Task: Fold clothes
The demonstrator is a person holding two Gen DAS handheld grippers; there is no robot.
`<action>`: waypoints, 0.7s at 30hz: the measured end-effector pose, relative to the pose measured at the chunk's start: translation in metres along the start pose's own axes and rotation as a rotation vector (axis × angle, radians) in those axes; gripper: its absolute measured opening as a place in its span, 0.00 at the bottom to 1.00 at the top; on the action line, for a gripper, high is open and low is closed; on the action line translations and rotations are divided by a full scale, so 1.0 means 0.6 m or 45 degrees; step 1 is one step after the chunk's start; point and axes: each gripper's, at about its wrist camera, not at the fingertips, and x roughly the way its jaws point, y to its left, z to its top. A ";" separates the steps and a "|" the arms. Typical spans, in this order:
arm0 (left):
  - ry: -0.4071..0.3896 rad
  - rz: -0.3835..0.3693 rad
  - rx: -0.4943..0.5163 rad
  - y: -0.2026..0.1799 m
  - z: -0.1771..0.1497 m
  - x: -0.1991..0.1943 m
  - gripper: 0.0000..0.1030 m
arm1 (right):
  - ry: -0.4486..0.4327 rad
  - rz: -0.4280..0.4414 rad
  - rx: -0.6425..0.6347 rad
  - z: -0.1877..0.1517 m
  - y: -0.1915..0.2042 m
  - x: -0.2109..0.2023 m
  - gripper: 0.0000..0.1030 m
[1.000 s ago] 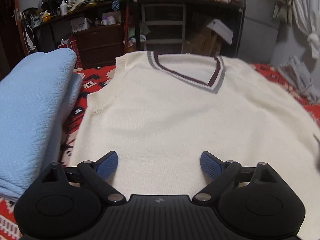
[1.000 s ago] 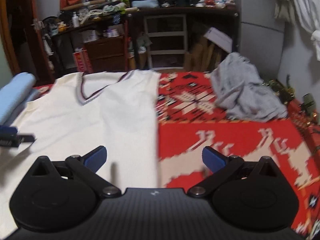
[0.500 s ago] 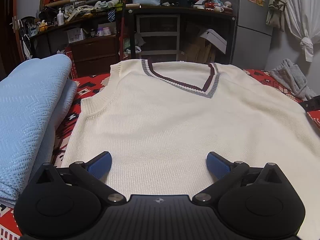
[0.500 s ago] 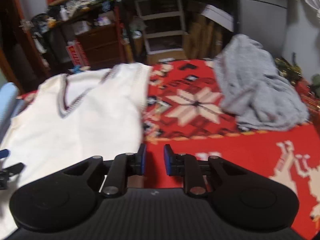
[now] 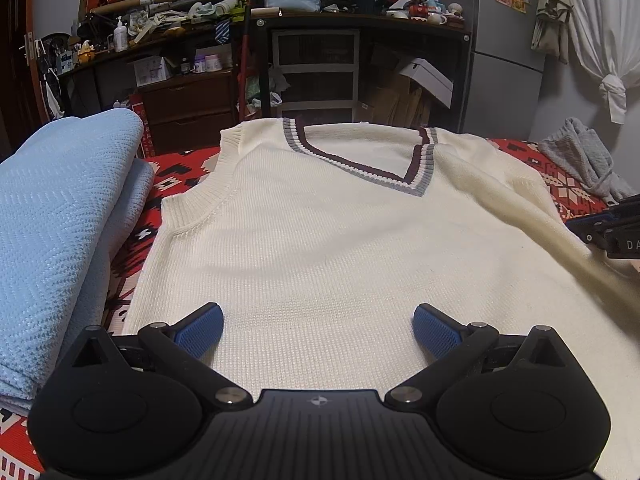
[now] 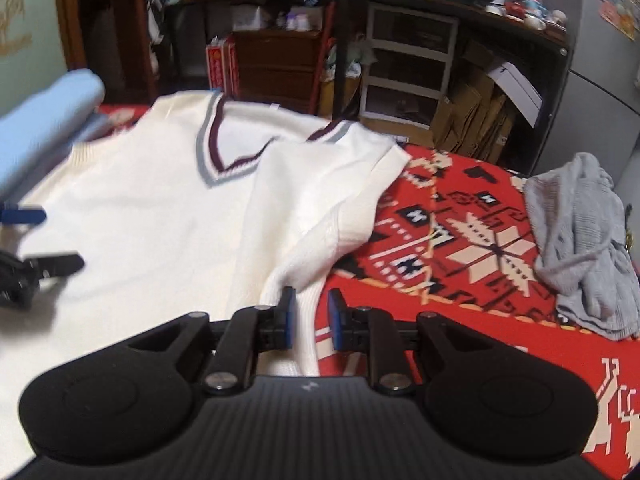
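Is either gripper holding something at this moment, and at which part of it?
The right gripper holds the cream vest by its side edge, which is lifted and folding inward. The left gripper holds nothing; its jaws stand wide open over the vest.

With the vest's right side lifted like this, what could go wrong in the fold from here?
1. The right claw shows a gap beside the vest edge, so the knit may slip out mid-fold.
2. The left claw hovers open and pins nothing, so the whole vest may drag along the blanket.
3. The lifted flap is already bunched and could land creased.
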 end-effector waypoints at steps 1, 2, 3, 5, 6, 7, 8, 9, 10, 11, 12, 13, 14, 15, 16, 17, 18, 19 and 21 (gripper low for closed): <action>0.000 0.000 0.000 0.000 0.000 0.000 1.00 | 0.000 0.005 0.025 0.003 -0.004 -0.001 0.20; 0.000 0.000 0.000 0.000 0.000 0.000 1.00 | 0.000 0.009 0.050 0.006 -0.009 -0.001 0.21; 0.000 0.000 0.000 0.000 0.000 0.000 1.00 | 0.005 0.020 0.087 0.009 -0.015 0.002 0.22; 0.000 0.000 0.001 0.000 0.000 0.000 1.00 | 0.017 0.042 0.165 0.014 -0.028 0.008 0.24; 0.000 0.000 0.001 0.000 0.000 0.000 1.00 | 0.018 0.047 0.189 0.015 -0.032 0.013 0.24; 0.000 0.000 0.001 0.001 0.000 0.000 1.00 | 0.020 0.052 0.210 0.017 -0.036 0.019 0.24; -0.001 0.000 0.001 0.001 0.000 0.000 1.00 | 0.017 0.053 0.232 0.019 -0.039 0.024 0.24; -0.001 0.000 0.001 0.001 0.000 0.000 1.00 | 0.017 0.060 0.239 0.022 -0.040 0.028 0.25; -0.001 0.000 0.002 0.001 0.000 0.001 1.00 | 0.018 0.068 0.223 0.024 -0.037 0.031 0.24; -0.001 0.000 0.002 0.001 0.000 0.001 1.00 | 0.019 0.076 0.204 0.026 -0.033 0.034 0.18; -0.001 0.000 0.002 0.001 -0.001 0.001 1.00 | 0.017 0.080 0.190 0.027 -0.029 0.036 0.14; -0.001 0.000 0.002 0.001 -0.001 0.001 1.00 | 0.016 0.085 0.175 0.028 -0.025 0.037 0.04; -0.001 0.000 0.002 0.001 0.000 0.001 1.00 | 0.009 0.076 0.163 0.028 -0.020 0.036 0.04; -0.001 0.000 0.002 0.001 0.000 0.000 1.00 | 0.003 0.057 0.137 0.027 -0.015 0.035 0.03; -0.001 0.000 0.002 0.001 0.000 0.000 1.00 | -0.002 0.037 0.108 0.026 -0.010 0.032 0.01; -0.001 -0.001 0.002 0.001 0.000 0.001 1.00 | -0.007 0.004 0.084 0.025 -0.007 0.030 0.01; -0.001 -0.001 0.002 0.001 0.000 0.001 1.00 | -0.012 -0.035 0.063 0.024 -0.008 0.027 0.01; -0.001 -0.001 0.002 0.001 0.000 0.001 1.00 | -0.017 -0.076 0.043 0.024 -0.011 0.025 0.01; -0.001 0.000 0.002 0.000 0.000 0.000 1.00 | -0.027 -0.162 0.043 0.024 -0.037 0.018 0.01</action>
